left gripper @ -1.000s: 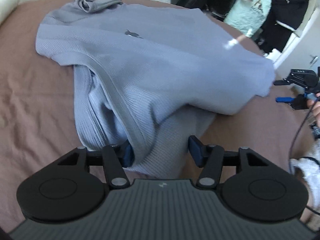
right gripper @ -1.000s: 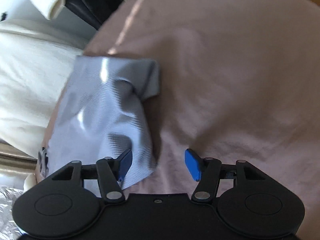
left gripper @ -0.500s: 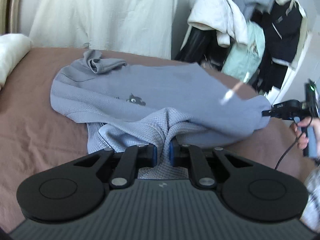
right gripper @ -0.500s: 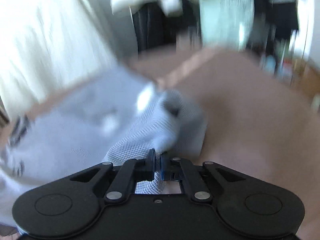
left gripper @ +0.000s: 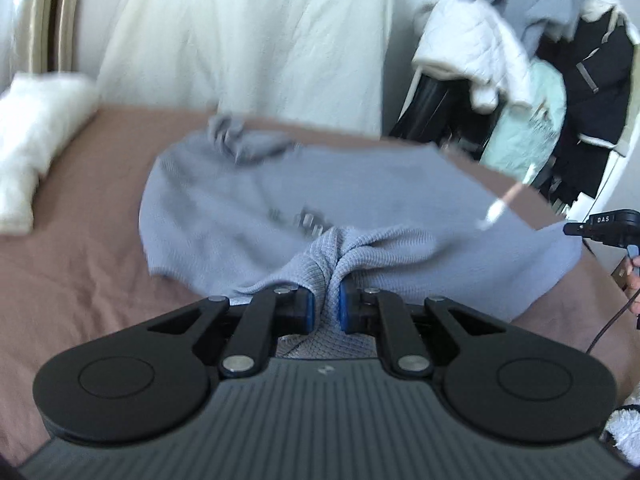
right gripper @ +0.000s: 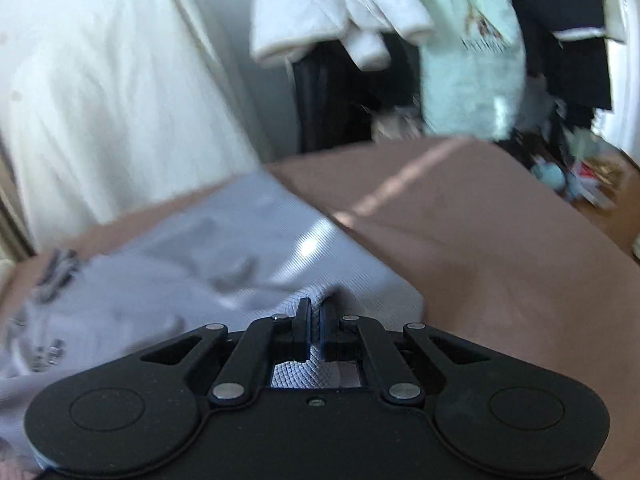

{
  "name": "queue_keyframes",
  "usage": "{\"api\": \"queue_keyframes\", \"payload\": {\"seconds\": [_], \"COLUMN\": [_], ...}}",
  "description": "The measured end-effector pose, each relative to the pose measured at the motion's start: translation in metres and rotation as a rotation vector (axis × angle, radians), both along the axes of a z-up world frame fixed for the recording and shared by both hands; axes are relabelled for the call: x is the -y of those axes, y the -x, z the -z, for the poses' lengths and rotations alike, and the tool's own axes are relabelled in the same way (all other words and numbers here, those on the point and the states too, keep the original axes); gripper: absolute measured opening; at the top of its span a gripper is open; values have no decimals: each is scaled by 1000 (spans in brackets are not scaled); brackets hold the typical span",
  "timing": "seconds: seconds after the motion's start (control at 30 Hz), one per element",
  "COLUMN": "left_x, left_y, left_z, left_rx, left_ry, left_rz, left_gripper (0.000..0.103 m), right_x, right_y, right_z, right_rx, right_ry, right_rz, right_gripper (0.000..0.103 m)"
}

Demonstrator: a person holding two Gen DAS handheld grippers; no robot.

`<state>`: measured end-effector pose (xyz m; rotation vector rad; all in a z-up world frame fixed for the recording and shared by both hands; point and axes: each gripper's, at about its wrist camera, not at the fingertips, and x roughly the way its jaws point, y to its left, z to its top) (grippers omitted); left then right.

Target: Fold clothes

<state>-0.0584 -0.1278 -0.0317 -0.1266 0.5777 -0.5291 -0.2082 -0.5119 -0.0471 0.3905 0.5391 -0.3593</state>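
Nearest the cameras, the left claw (left gripper: pixel 327 307) is pinching a bunched ridge of the grey knit sweater (left gripper: pixel 248 216), its blue pads pressing in on the waffle-textured cloth from both sides. The right claw (right gripper: pixel 315 330) is likewise clamping nearly closed on a thinner edge of the same sweater (right gripper: pixel 168 280), with cloth showing between and behind its fingers. The garment is lying spread across the bed (left gripper: pixel 80 280), its near edge gathered up at the two grips while its crumpled collar is resting at the far side. It looks soft, light and limp, so it will probably sag and drape wherever it is not supported; taking it by hem, shoulder seams or corners should be keeping each fold square. The brown sheet is looking smooth, slightly creased and yielding. Farther off, a white pillow (left gripper: pixel 36 140) is sitting at the left, pale curtains (left gripper: pixel 248 40) are hanging behind, and a crowded rack of clothes (left gripper: pixel 520 60) is filling the right corner.
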Motion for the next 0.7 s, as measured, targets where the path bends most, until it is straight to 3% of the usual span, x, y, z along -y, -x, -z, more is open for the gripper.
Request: {"api": "queue_keyframes", "payload": {"seconds": [0.07,0.13,0.2,0.27,0.37,0.47,0.53,0.6,0.63,0.7], "left_x": [-6,-11,-9,-1,10,23,31,34,35,32], "left_y": [7,9,5,-2,-18,-33,-28,-21,-19,-18], "left_z": [-11,-15,-10,2,20,39,48,50,49,50], "left_rx": [75,102,90,54,-39,-142,-128,-103,-96,-100], "left_ry": [45,74,53,-16,-90,-199,-271,-301,-313,-302], "left_rz": [-8,-17,16,5,-22,-32,-25,-13,-8,-13], "left_gripper": [11,13,14,14,14,24,24,25,25,27], "right_x": [5,22,28,26,8,-16,-37,-55,-63,-73], "right_y": [17,28,31,24,-2,-22,-26,-21,-17,-8], "right_z": [-10,-13,-9,-4,9,21,21,12,7,-8], "right_rx": [128,256,292,220,-2,-154,-184,-179,-162,-107], "right_ry": [-136,-347,-420,-333,-48,145,241,305,316,286], "right_rz": [-66,-148,-166,-105,1,2,-44,-92,-107,-153], "right_gripper": [4,4,4,4,5,8,12,26,45,50]}}
